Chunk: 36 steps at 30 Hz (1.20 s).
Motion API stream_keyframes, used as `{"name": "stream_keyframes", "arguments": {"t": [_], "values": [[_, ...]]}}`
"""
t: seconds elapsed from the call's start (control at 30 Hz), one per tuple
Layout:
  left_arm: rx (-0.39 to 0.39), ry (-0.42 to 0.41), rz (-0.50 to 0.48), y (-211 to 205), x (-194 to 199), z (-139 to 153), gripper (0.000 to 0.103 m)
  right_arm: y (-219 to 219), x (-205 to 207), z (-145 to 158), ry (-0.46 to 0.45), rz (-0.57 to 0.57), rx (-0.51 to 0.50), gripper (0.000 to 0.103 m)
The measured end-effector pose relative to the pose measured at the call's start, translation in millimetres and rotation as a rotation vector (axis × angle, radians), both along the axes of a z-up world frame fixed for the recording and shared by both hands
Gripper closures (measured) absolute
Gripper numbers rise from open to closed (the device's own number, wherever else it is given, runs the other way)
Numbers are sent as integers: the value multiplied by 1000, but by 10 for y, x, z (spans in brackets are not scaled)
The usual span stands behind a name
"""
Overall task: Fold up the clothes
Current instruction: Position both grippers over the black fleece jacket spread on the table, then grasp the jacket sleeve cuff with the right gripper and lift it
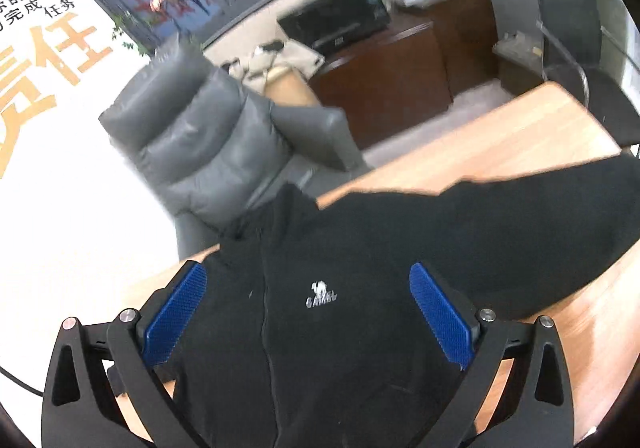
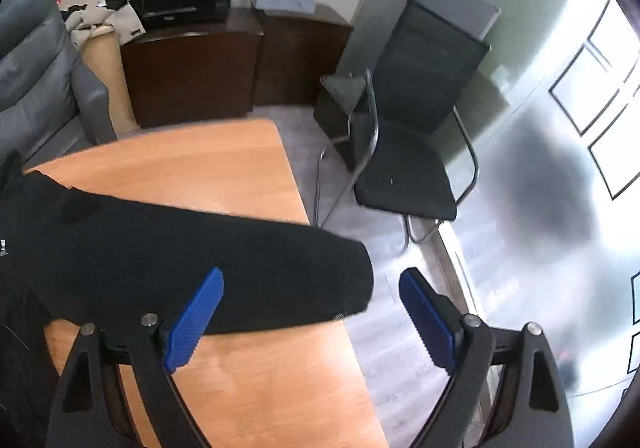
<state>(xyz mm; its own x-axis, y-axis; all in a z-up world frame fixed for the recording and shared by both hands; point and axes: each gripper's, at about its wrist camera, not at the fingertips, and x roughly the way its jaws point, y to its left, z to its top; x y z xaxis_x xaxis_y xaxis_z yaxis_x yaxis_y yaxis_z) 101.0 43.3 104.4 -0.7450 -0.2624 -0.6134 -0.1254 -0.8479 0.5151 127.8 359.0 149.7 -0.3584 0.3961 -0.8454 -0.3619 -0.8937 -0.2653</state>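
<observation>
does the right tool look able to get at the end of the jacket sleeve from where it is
Probably yes. The right tool is open, and the sleeve cuff lies flat at the table edge just ahead between its fingers, with nothing over it.

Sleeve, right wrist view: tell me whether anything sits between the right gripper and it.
Nothing visible does. The sleeve lies flat across the table, its cuff end right under the open right gripper. The left pad already overlaps the cloth. The chair stands off the table, clear of the path.
</observation>
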Motion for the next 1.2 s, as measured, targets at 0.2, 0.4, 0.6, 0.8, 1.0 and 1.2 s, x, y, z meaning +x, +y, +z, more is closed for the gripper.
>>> {"name": "stream_keyframes", "arguments": {"t": [0.2,0.4,0.6,0.8,1.0,1.2], "values": [[45,-112,61,-65,-135,152,0,-77,-52,152,-11,25,77,10],[81,-142,56,-87,-135,179,0,-7,0,256,-9,27,88,10],[332,-265,-115,-95,-293,-91,0,278,65,95,82,92,-138,2],[525,-561,-272,-179,-757,-1114,0,1572,313,-980,143,11,-553,7],[503,-626,-283,-115,-861,-1566,0,1958,481,-1897,31,43,-837,14],[431,-582,-303,44,-813,-1603,0,2028,488,-1808,233,52,-820,63]]}}
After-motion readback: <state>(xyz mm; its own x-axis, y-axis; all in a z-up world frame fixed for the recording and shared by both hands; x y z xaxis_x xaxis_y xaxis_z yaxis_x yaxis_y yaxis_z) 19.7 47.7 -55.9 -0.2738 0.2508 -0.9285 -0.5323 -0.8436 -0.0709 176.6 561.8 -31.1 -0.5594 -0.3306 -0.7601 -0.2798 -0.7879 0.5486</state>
